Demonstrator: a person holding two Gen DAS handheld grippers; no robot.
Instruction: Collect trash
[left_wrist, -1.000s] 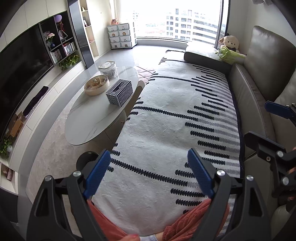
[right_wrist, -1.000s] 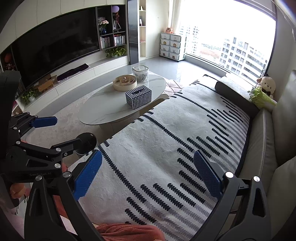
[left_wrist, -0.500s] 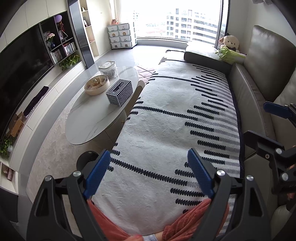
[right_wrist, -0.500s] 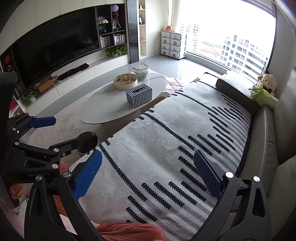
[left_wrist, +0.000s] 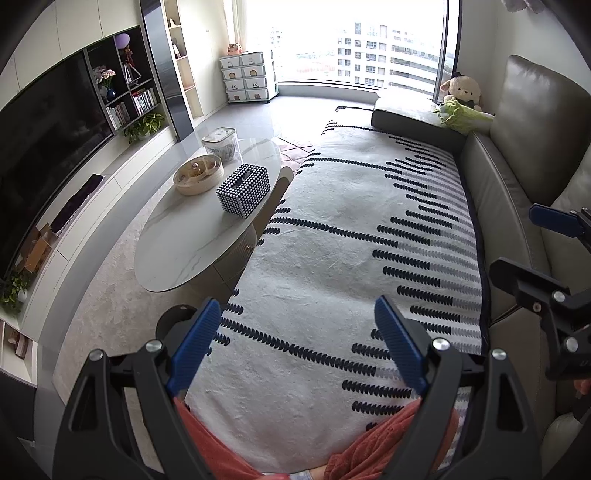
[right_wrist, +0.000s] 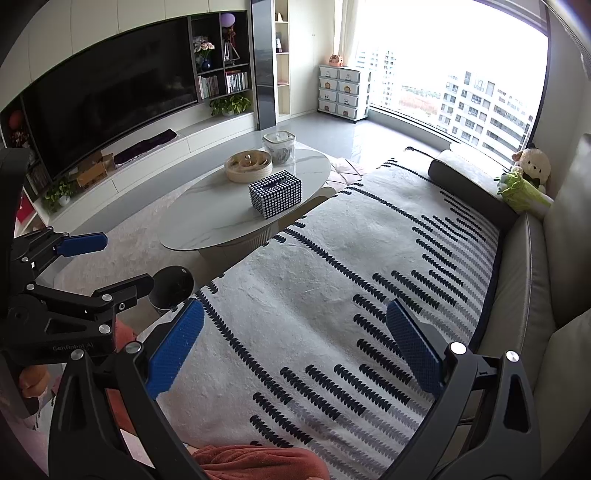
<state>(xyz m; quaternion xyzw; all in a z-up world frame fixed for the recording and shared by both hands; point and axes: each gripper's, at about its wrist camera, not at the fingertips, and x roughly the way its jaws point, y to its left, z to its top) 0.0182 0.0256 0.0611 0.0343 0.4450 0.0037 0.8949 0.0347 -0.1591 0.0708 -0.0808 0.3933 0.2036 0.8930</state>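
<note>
Our left gripper (left_wrist: 295, 343) and right gripper (right_wrist: 295, 350) both hang wide with nothing between their blue pads, side by side over the patterned blanket (left_wrist: 354, 236) on the sofa (left_wrist: 509, 177). We can make out no trash anywhere on the blanket or the coffee table (left_wrist: 184, 251), so which hand is nearer to it we cannot say. We judge the dark round bin (right_wrist: 173, 286) on the floor, ahead and to the left just past the blanket's edge, as the likely drop point, nearer the left gripper.
</note>
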